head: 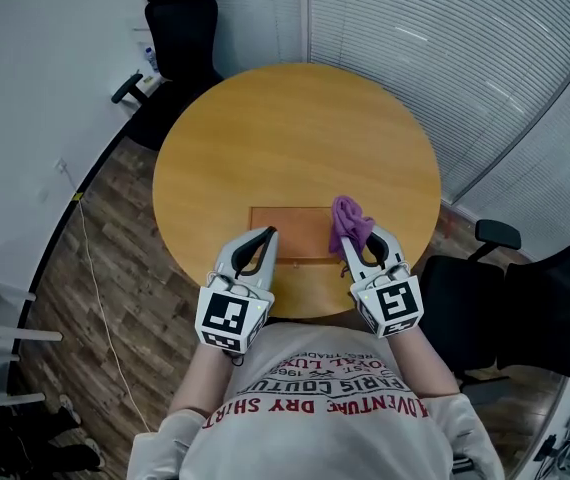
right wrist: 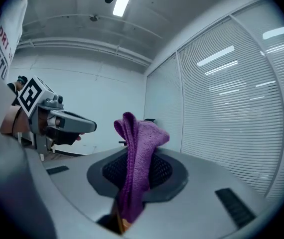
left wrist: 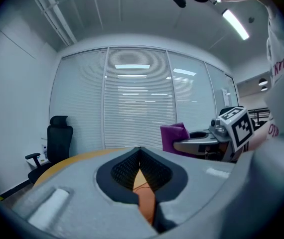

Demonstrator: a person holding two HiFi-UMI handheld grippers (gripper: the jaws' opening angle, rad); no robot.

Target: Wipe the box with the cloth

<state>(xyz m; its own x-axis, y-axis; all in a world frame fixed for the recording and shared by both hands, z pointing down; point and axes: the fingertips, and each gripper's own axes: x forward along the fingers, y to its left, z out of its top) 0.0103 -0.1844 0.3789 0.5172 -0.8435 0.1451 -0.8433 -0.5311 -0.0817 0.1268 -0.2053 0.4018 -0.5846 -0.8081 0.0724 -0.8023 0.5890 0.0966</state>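
A flat brown box (head: pixel 287 230) lies on the round wooden table (head: pixel 295 128), near its front edge. My right gripper (head: pixel 351 242) is shut on a purple cloth (head: pixel 348 220), which bunches up above the box's right end. In the right gripper view the cloth (right wrist: pixel 136 163) stands upright between the jaws of that gripper (right wrist: pixel 134 152). My left gripper (head: pixel 268 232) hovers over the box's left part, shut with nothing in it. In the left gripper view its pads (left wrist: pixel 127 166) meet at the tip, and a strip of the box (left wrist: pixel 145 199) shows through the gap below them.
A black office chair (head: pixel 180 30) stands behind the table at the left, another chair (head: pixel 555 313) at the right. Slatted blinds (head: pixel 445 48) line the far wall. A cable (head: pixel 95 288) runs across the wood floor at the left.
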